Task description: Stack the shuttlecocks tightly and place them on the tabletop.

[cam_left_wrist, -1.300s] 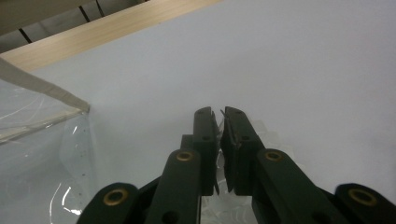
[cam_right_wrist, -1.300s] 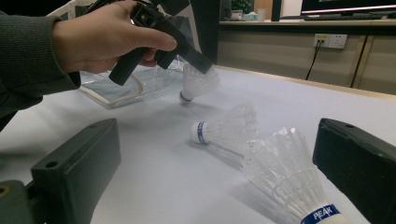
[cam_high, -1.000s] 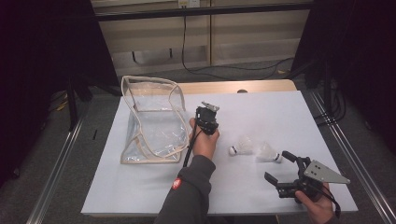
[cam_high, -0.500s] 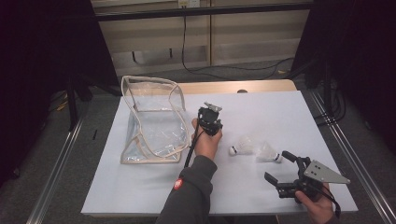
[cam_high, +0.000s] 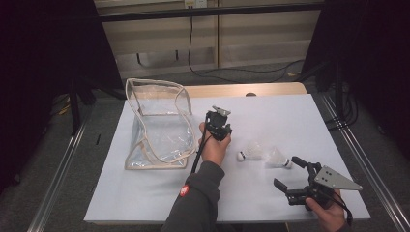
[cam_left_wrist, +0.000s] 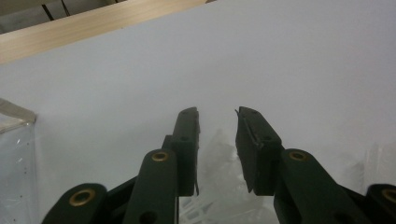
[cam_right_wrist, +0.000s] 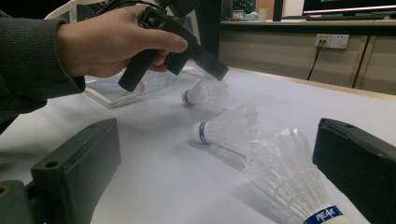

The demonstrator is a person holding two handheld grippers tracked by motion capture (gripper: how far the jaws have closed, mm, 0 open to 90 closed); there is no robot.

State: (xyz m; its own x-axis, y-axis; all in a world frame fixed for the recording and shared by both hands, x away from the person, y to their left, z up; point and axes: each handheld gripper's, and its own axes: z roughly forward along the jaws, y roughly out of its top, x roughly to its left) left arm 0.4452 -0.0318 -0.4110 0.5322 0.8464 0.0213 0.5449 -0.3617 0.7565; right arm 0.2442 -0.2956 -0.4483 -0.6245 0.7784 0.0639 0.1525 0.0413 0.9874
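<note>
Little has shifted since the earlier high view: both hands lie where they did, and the left gripper's (cam_high: pixel 220 126) jaws have just been opening, with a shuttlecock's feathers between them.

High view: the left gripper points down at the white table (cam_high: pixel 145 203), just right of the clear bag (cam_high: pixel 154 125), which lies on its side. Two shuttlecocks (cam_high: pixel 249 152) (cam_high: pixel 278 157) lie skirt to skirt right of that hand. The right gripper (cam_high: pixel 290 174), jaws spread and empty, rests near the table's front right edge, aimed toward the nearer shuttlecock.

Left gripper view: the two black jaws stand a little apart over the white surface. White feathers (cam_left_wrist: pixel 219 158) show in the gap and below it; whether the pads press on them cannot be told. A corner of the bag (cam_left_wrist: pixel 14 140) is at the left edge.

Right gripper view: its own jaws stand wide at either side. Three shuttlecocks appear: one (cam_right_wrist: pixel 299 182) just ahead, cork toward the camera; one (cam_right_wrist: pixel 224 128) beyond it, cork to the left; a third (cam_right_wrist: pixel 205 93) under the tip of the left gripper (cam_right_wrist: pixel 210 70), with the bag (cam_right_wrist: pixel 121 91) behind.
</note>
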